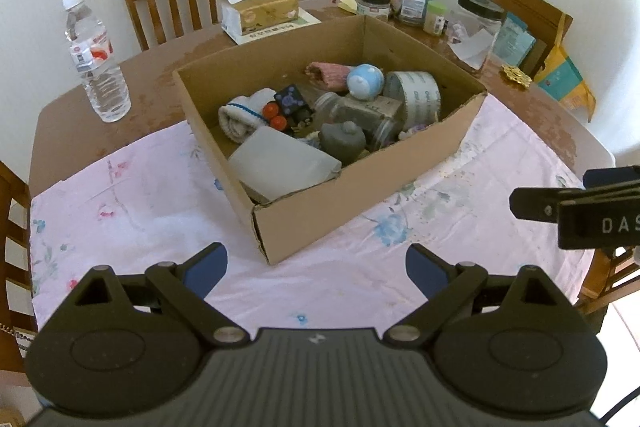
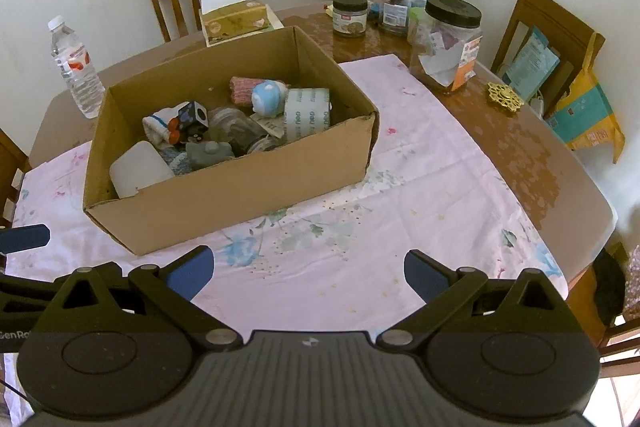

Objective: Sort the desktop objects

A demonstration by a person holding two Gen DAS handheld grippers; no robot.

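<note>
The sorting looks nearly or wholly done: the box (image 1: 320, 163), near the middle of the table (image 1: 72, 115) on the cloth (image 1: 140, 211), already holds the small objects, among them a tape roll (image 1: 416, 95), a blue ball (image 1: 365, 76) and a white case (image 1: 280, 163). The cloth around the box carries no loose items. Left gripper (image 1: 316, 263) and right gripper (image 2: 308, 271) hover near the table's near edge, fingers wide apart and holding nothing. Bottle (image 1: 96, 59) and jars (image 2: 450, 43) stand along the far edges, perhaps not part of the job.

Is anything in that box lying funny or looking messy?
Yes. In the cardboard box, things are heaped with no order. A clear jar lies tipped on its side, and the tape roll stands on its edge instead of flat. Nothing looks spilled or broken.
</note>
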